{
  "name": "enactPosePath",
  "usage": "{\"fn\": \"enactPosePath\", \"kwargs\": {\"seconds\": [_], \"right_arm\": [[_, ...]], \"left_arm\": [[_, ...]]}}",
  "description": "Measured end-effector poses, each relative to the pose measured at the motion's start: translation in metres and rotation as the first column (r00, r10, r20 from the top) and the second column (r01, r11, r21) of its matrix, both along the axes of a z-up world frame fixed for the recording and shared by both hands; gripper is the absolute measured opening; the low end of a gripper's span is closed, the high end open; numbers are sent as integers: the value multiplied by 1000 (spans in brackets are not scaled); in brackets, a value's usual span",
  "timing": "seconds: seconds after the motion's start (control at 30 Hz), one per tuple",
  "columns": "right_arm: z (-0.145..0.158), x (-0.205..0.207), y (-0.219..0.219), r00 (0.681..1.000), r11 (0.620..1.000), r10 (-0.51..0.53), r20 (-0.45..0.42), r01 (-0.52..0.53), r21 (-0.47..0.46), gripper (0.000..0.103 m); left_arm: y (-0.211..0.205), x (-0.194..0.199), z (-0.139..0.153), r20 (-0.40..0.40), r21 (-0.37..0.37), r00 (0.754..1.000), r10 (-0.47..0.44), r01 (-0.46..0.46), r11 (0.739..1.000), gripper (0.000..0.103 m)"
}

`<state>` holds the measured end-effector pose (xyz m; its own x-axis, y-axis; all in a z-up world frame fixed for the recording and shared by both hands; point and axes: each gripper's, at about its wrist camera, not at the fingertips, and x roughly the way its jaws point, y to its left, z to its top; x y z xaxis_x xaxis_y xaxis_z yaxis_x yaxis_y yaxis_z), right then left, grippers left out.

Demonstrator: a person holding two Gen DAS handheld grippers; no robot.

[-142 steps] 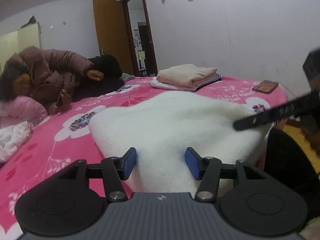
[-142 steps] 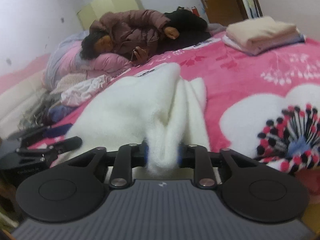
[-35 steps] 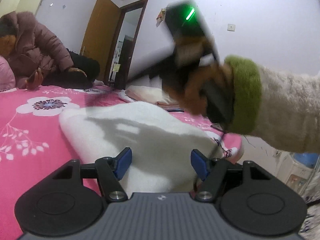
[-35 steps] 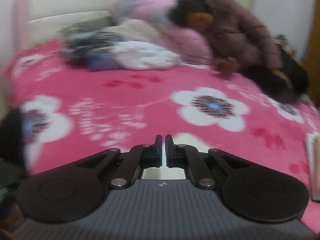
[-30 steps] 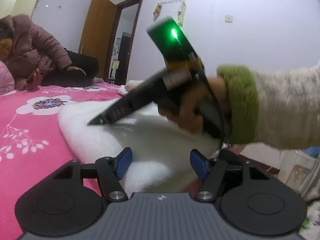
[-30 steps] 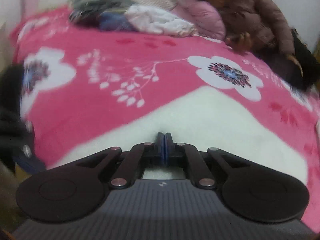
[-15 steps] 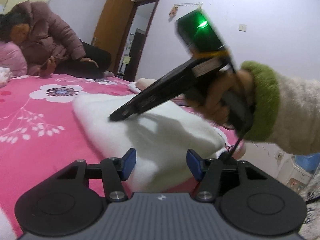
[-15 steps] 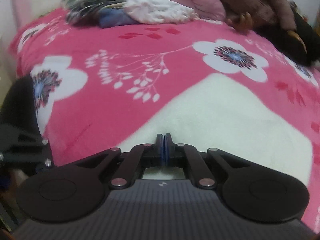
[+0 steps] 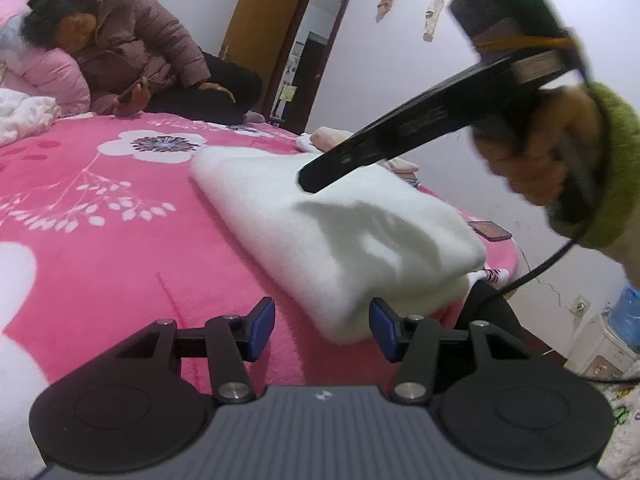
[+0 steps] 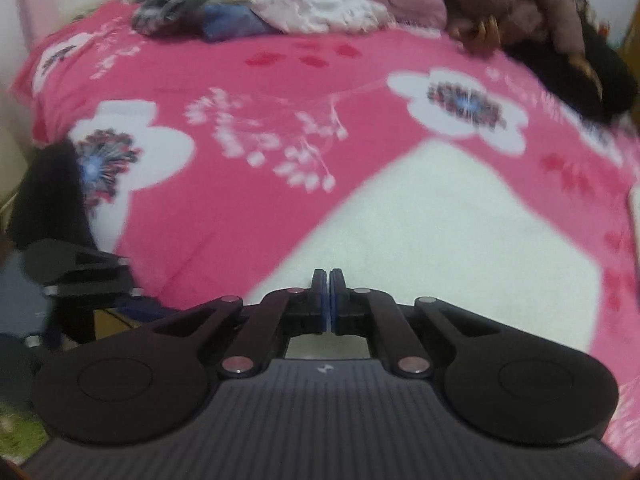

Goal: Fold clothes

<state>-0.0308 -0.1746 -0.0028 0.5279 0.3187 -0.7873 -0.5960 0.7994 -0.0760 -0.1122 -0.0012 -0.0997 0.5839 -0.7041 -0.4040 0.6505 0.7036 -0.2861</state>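
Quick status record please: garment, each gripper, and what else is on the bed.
garment: white fleece garment, folded, flat on the pink floral blanket
left gripper: open, jaws just closing, near corner of the fold between them, pads not pressing
right gripper: shut, empty, above garment
also on bed: seated person in brown puffer coat; unfolded clothes pile

A hot-pink bedspread (image 9: 100, 248) printed with white flowers and leafy sprigs was seen. The folded garment (image 9: 340, 236) on it was plain white. Blue pads were shown on the black fingers (image 9: 262, 322). A green cuff (image 9: 612, 176) and a brown door (image 9: 256, 32) were visible.
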Motion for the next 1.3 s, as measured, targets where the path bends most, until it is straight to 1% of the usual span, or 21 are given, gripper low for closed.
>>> {"fn": "enactPosePath", "kwargs": {"seconds": [0.07,0.1,0.13,0.17,0.27,0.37,0.4,0.43,0.47,0.57,0.6,0.73,0.8,0.87,0.9,0.93,0.97,1.03,1.17,1.23,1.3], "right_arm": [[-4,-5,1,1000,1000,7,-19,-8,-9,1],[-20,-4,2,1000,999,4,-28,-6,-41,0],[-34,-4,0,1000,999,10,-22,-11,-40,0],[-41,-4,-2,1000,1000,10,-16,-10,-14,0],[-28,-4,-3,999,999,-40,-31,40,7,0],[-11,-18,-1,999,999,-31,-18,30,-15,0],[-10,-22,-2,999,999,-28,-19,28,-23,0],[-11,-25,-3,999,999,-26,-23,25,-32,0],[-19,-27,-4,999,998,-30,-25,29,-47,0],[-45,-25,-9,999,999,-28,-17,28,-27,0],[-44,-24,-9,999,999,-37,-19,37,-22,0],[-22,-36,-13,998,998,-65,-18,65,-5,0],[-17,-45,-16,998,998,-55,-20,55,-3,0],[-34,-47,-18,997,998,-65,-33,64,-20,0],[-47,-46,-18,997,997,-71,-38,70,-24,0],[-59,-44,-19,997,997,-70,-33,69,-16,0],[-64,-44,-20,997,997,-74,-29,74,0,0],[-56,-47,-23,995,995,-97,-32,97,23,0],[-36,-66,-25,997,996,-80,-15,81,43,0],[-40,-70,-22,998,996,-62,-24,63,60,0],[-58,-67,-20,997,996,-69,-18,70,55,0]], "left_arm": [[0,1,-3,-13,-5,1000,1,-1,1000,52],[-2,2,-4,-20,-4,1000,-2,2,1000,52],[-3,3,-5,-21,5,1000,-4,4,1000,52],[-5,4,-5,-18,19,1000,-2,3,1000,52],[-6,2,-7,-16,43,1000,10,-9,999,52],[-4,1,-8,-19,47,1000,19,-18,999,52],[-4,0,-8,-19,47,1000,21,-20,999,52],[-4,1,-8,-19,49,1000,20,-19,999,52],[-6,1,-8,-16,56,1000,18,-17,998,52],[-9,0,-7,-7,77,1000,13,-12,997,52],[-10,0,-7,-4,83,1000,12,-11,996,52],[-7,-3,-7,-2,95,1000,25,-25,995,52],[-6,-4,-8,-4,103,999,34,-33,994,52],[-10,-2,-9,-11,125,999,42,-40,991,51],[-11,-2,-9,-11,137,999,45,-43,990,51],[-13,-4,-9,2,149,999,45,-45,988,51],[-14,-6,-8,14,161,999,46,-47,986,51],[-15,-7,-7,20,168,999,50,-52,984,51],[-14,-7,-8,11,167,998,60,-61,984,52],[-17,-8,-8,14,185,998,58,-60,981,51],[-20,-10,-8,22,217,998,54,-57,974,51]]}}
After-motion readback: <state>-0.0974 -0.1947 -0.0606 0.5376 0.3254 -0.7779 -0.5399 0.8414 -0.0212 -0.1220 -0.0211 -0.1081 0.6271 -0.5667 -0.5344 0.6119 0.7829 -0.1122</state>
